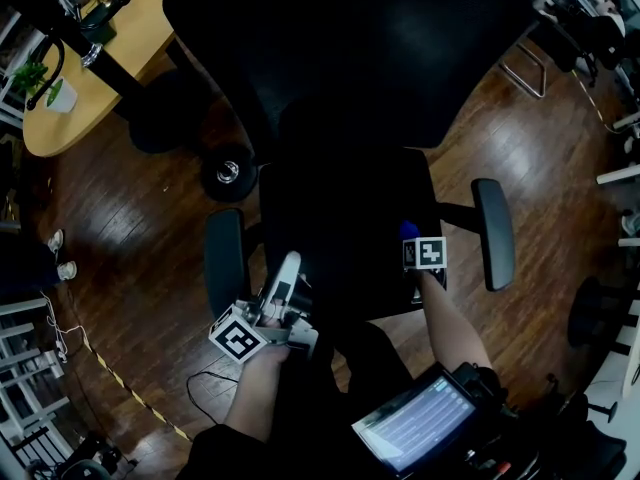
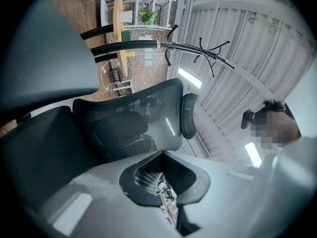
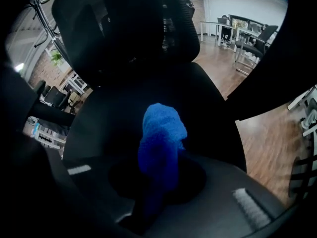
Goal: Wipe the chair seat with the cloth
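A black office chair fills the head view, its seat (image 1: 340,218) right below me and its backrest (image 1: 350,48) beyond. My right gripper (image 1: 418,258) hangs over the seat's right front part, shut on a blue cloth (image 1: 408,230). In the right gripper view the cloth (image 3: 161,143) sticks up bunched from the closed jaws, in front of the seat (image 3: 119,123). My left gripper (image 1: 287,286) is at the seat's left front edge, tilted up. Its view shows the mesh backrest (image 2: 129,123) and the ceiling. Its jaws look closed together with nothing between them.
Armrests (image 1: 225,263) (image 1: 493,233) flank the seat. A wooden table (image 1: 110,48) with a plant (image 1: 45,83) stands far left, a coat-rack base (image 1: 160,118) beside it. A lit screen (image 1: 415,423) sits at my waist. Cables and striped tape (image 1: 120,383) lie on the wood floor.
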